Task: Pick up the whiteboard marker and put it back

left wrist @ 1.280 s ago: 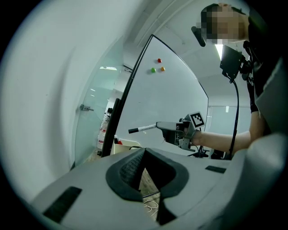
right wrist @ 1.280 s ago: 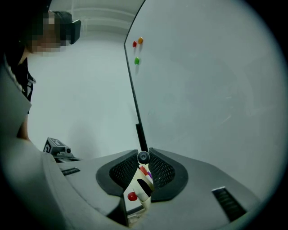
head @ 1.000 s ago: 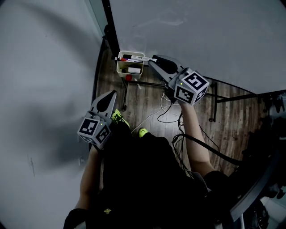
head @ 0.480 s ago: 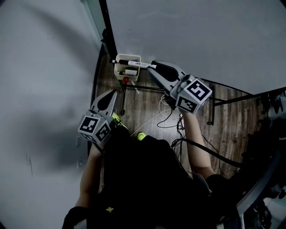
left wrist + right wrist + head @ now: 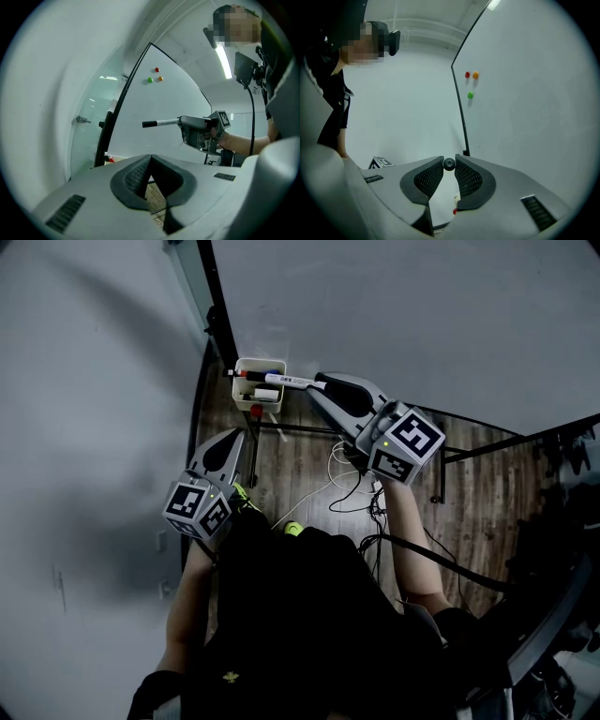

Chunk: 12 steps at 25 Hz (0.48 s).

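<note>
My right gripper (image 5: 319,386) is shut on a whiteboard marker (image 5: 287,381) with a white barrel and a black cap. It holds the marker level, sticking out to the left above the white tray (image 5: 237,390) at the whiteboard's (image 5: 422,315) lower corner. In the right gripper view the marker's round black end (image 5: 449,163) sits pinched between the pads. The left gripper view shows the marker (image 5: 161,123) in the air before the board, with the right gripper (image 5: 194,132) behind it. My left gripper (image 5: 235,437) hangs lower left, jaws shut and empty (image 5: 150,161).
The tray holds other markers, one red-capped (image 5: 246,374). Three round magnets stick high on the board: red (image 5: 467,74), orange (image 5: 475,74), green (image 5: 470,95). The board's black frame (image 5: 225,324) runs beside a pale wall (image 5: 84,409). Cables (image 5: 352,488) lie on the wooden floor.
My right gripper has risen with the marker, lifting it off the tray's top. The left gripper has stayed where it was.
</note>
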Each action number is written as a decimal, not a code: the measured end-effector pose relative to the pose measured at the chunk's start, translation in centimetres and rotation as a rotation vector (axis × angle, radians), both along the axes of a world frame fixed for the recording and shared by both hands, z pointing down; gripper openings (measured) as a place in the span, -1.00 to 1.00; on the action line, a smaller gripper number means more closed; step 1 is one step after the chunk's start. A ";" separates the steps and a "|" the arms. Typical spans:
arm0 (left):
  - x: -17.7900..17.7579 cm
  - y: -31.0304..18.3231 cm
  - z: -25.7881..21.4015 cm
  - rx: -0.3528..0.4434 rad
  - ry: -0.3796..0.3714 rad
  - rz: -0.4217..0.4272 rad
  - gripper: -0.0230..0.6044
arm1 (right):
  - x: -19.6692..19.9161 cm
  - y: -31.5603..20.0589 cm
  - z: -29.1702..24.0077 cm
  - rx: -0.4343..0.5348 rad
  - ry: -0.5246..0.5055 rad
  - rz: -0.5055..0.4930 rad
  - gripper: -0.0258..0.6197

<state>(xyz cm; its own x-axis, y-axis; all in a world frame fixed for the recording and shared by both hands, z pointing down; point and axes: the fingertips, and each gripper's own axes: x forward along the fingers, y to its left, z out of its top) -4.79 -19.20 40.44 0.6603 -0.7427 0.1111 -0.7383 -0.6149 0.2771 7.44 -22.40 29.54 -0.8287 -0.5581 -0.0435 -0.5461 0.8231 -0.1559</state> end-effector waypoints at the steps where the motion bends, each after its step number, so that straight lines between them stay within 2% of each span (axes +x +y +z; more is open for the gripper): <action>1: 0.1 0.0 -0.1 0.000 0.005 0.000 -0.83 | 0.1 0.1 -0.1 0.002 0.001 0.001 -0.70; 12: -0.2 -0.1 0.0 -0.014 0.028 -0.011 -0.82 | 0.1 1.0 -1.2 0.024 -0.011 -0.001 -0.70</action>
